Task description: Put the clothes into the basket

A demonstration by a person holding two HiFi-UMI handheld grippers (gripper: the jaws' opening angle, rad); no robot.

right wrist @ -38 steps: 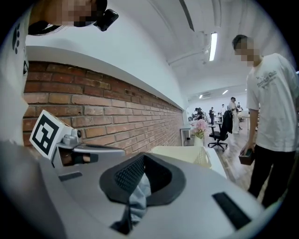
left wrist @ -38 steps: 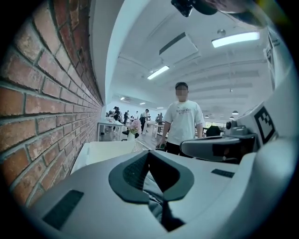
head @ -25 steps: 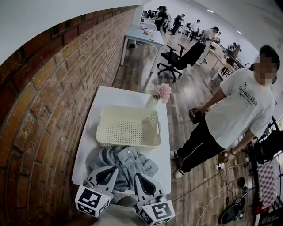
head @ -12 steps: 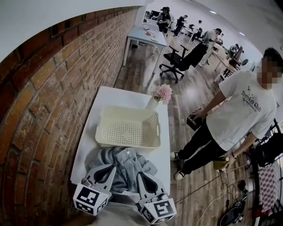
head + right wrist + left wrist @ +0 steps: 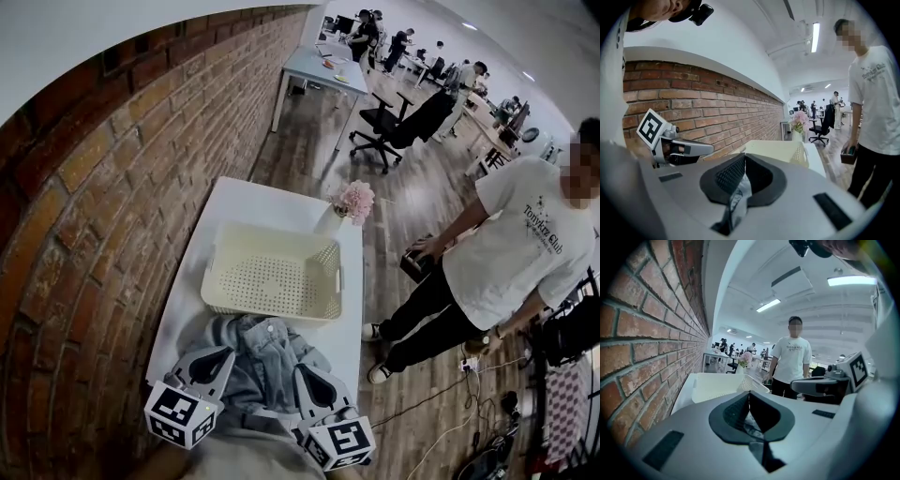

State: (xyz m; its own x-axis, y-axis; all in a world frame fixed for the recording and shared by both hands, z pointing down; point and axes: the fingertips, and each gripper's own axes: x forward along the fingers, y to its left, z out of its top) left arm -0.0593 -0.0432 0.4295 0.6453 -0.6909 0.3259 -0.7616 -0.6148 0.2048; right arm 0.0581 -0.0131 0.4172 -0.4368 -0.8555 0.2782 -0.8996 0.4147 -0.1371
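Both my jaws are clenched on the clothes [image 5: 267, 345]: left gripper [image 5: 223, 354] and right gripper [image 5: 303, 375] each pinch denim at the near edge. Clothes are heaped on the table [image 5: 234, 202], just beside the empty basket [image 5: 217, 261]. Nothing is in yet; lift and drop remain.

Left tool [image 5: 225, 355], right tool [image 5: 302, 373] on blue clothes [image 5: 267, 345], cream basket [image 5: 272, 246] beyond

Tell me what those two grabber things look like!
Both are pale grey plastic. The left gripper and right gripper each have a smooth shell narrowing to two jaws lined with black textured pads. Each carries a white cube printed with black square markers.
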